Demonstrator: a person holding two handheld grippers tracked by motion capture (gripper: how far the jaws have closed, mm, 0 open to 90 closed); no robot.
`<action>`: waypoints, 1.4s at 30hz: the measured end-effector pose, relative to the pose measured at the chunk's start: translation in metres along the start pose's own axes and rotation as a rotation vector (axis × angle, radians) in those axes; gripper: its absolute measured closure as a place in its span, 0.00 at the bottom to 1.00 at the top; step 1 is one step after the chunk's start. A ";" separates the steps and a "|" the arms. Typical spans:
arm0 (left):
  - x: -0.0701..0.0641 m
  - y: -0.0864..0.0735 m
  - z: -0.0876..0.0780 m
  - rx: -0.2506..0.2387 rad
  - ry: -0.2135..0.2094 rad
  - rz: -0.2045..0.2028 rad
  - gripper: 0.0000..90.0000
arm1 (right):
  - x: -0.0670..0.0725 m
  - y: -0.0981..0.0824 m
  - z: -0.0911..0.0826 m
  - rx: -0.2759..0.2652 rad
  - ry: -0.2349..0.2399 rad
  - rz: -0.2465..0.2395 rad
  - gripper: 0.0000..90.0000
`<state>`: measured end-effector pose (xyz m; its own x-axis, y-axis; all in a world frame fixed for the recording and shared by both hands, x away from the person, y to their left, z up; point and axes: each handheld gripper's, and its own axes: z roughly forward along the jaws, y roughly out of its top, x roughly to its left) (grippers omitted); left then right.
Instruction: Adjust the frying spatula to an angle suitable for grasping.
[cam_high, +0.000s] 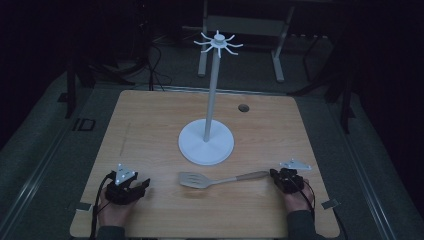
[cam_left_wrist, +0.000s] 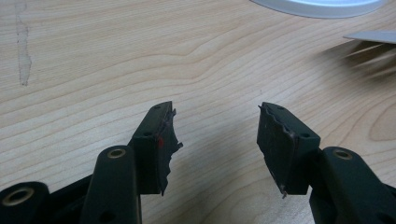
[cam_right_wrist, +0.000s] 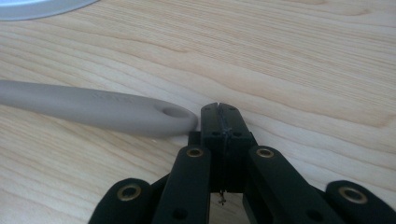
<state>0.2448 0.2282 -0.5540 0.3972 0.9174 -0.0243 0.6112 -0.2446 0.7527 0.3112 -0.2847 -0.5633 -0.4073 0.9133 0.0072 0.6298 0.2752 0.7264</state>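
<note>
- Left gripper rests on the table at about 7 o'clock from the stand's base. In the left gripper view its jaws stand apart with bare wood between them; nothing is held.
- Spatula lies flat near the front edge, at 6 o'clock from the base and apart from it. Slotted blade points toward the left gripper, handle toward the right one. The handle end has a hanging hole.
- Stand: round white base at table centre, upright pole, ring of hooks at the top. No utensil hangs on it.
- Right gripper sits at 3 o'clock from the handle end. In the right gripper view its jaws are pressed together with nothing between them, the tips right at the handle's rounded end; touching or a hair apart, I cannot tell.
- Judgement: the work in hand looks like picking up the spatula, probably to hang it.
- Risk: closed jaws cannot take the handle; advancing like this would push the spatula toward 9 o'clock or spin it.
- Risk: a pinch at the very end leaves the blade as a long lever, so it may droop or twist out.
- Risk: a swinging blade could knock the tall pole and tip the stand.
</note>
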 end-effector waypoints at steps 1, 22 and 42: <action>0.000 0.000 0.000 0.001 -0.007 -0.002 0.52 | 0.001 0.001 0.001 0.001 0.014 0.005 1.00; -0.009 0.032 -0.023 -0.103 -0.131 0.029 0.53 | 0.062 0.017 0.024 -0.021 0.124 -0.110 1.00; -0.041 0.087 -0.014 -0.077 -0.201 0.157 0.48 | 0.057 0.019 0.010 -0.092 0.132 -0.129 0.83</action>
<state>0.2726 0.1730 -0.4782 0.6156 0.7876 -0.0273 0.4802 -0.3474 0.8054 0.3069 -0.2237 -0.5560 -0.5676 0.8233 -0.0043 0.5061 0.3530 0.7869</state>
